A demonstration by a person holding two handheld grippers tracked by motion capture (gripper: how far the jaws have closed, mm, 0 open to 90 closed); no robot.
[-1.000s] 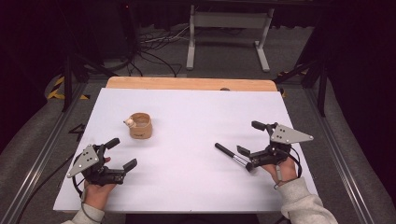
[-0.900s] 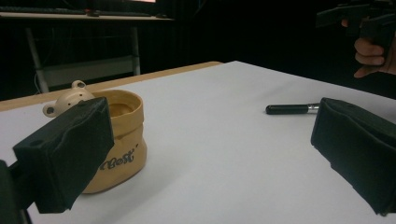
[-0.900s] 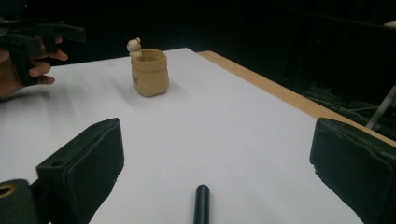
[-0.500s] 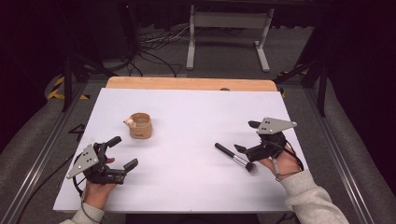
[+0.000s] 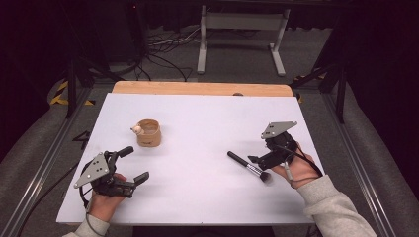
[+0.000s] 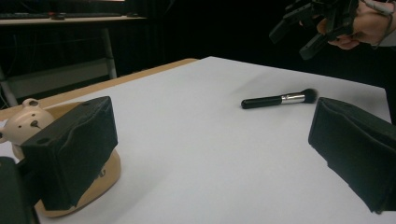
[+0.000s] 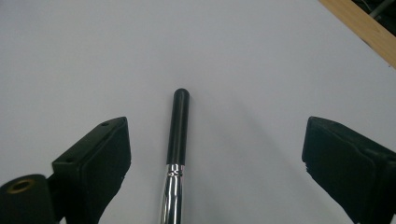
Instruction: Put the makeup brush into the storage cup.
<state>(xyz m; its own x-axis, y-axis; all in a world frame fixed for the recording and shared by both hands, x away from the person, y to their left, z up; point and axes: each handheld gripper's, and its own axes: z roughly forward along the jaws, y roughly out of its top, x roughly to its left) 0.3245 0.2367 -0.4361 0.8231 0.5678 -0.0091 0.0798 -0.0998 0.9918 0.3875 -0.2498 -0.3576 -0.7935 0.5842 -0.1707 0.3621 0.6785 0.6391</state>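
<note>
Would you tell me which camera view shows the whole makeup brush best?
The left gripper view: the makeup brush lies side-on, complete from handle to bristles. The high view shows it small; the right gripper view shows just its handle and ferrule.

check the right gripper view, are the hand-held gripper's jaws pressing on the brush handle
No, the right hand-held gripper has its jaws standing wide apart, with the makeup brush lying on the white table between them, untouched by either.

Your right gripper [image 7: 215, 158] looked down on the white table [image 7: 261, 56]. Its jaws had just been closing a little yet stood wide, the makeup brush [image 7: 177, 135] lying between them untouched, black handle pointing away, silver ferrule nearest you. A wooden edge [image 7: 359, 28] crossed the top right corner.
</note>
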